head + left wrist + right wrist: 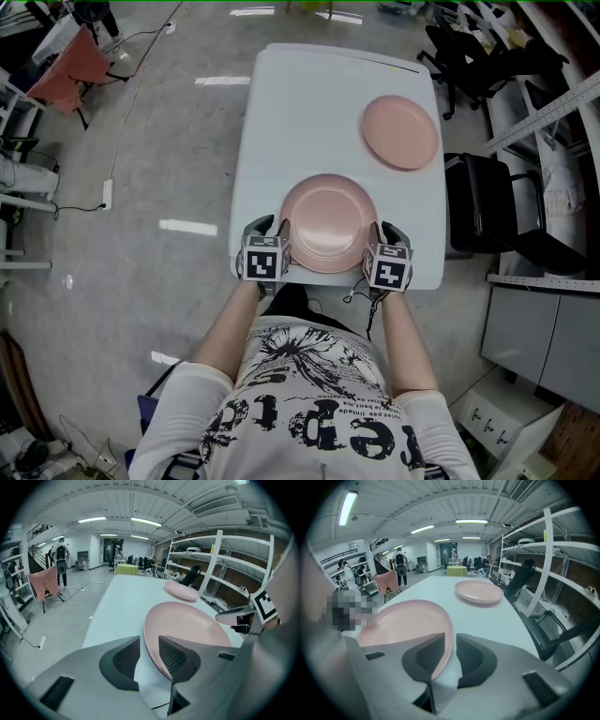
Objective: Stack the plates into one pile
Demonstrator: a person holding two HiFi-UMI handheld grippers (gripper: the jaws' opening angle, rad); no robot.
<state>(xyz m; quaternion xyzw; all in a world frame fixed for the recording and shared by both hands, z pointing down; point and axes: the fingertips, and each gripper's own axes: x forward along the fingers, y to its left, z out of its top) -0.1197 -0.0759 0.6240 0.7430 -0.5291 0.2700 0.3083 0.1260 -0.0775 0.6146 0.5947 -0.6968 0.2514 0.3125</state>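
Table (300, 112): white, rectangular; two pink plates are carried on it, well apart.
Near plate (323, 223): laid face up at the middle of the table's near edge, flanked by both grippers.
Far plate (400, 131): laid face up near the table's far right corner, close to the right edge; nothing is stacked on it.
Left gripper (149, 641): jaws held apart; the left rim of the Near plate is taken in between them, with bare table seen beside the outer pad; not clamped.
Right gripper (450, 637): jaws parted; the right rim of the Near plate is passed between them, unpinched.
Pile: not yet formed.
Office chair (487, 202): black, stood beside the table's right edge.
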